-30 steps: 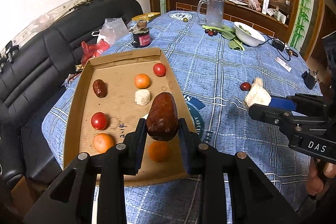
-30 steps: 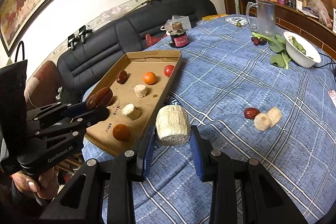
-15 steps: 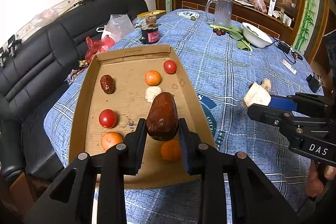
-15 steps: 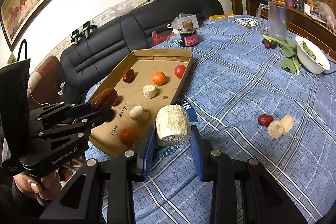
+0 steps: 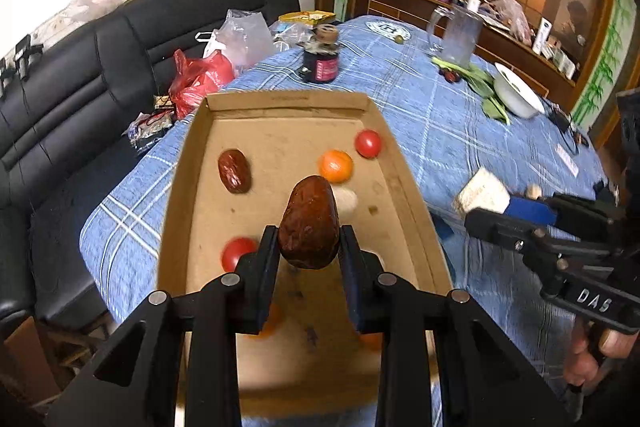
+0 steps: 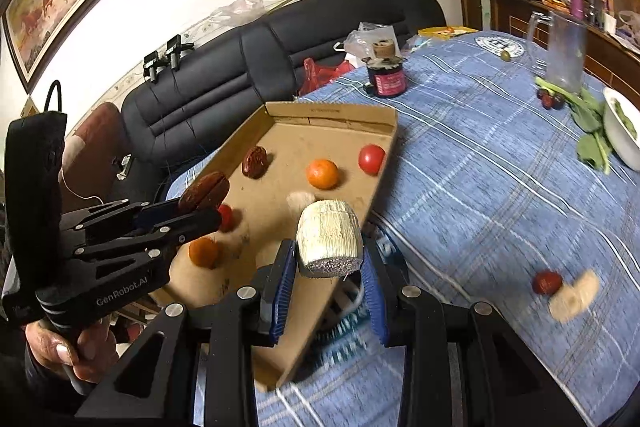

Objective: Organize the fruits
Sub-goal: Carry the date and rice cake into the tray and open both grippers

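Peering past my left tool (image 5: 309,241), I lose much of the cardboard tray (image 5: 404,183): its black fingers cover the near end, so two orange fruits there show only as slivers, and a pale piece (image 5: 349,199) sits half hidden behind the red date (image 5: 308,225) I hold. Motion blurs a red tomato (image 5: 234,253) at the left finger. Both tools angle downward over the blue checked table (image 6: 480,187). My left tool pinches the wrinkled, dark red-brown date upright above the tray's middle; a hand (image 6: 68,347) grips its handle at the lower left of the right view. My right tool (image 6: 329,249) pinches a cream, ribbed, barrel-shaped piece (image 6: 329,239) with a grey speckled cut end, above the tray's near right edge. Inside the tray lie another date (image 5: 234,171), an orange (image 5: 336,166) and a second tomato (image 5: 368,143). Out on the cloth, a small red fruit (image 6: 547,282) touches a blurred pale piece (image 6: 574,298).
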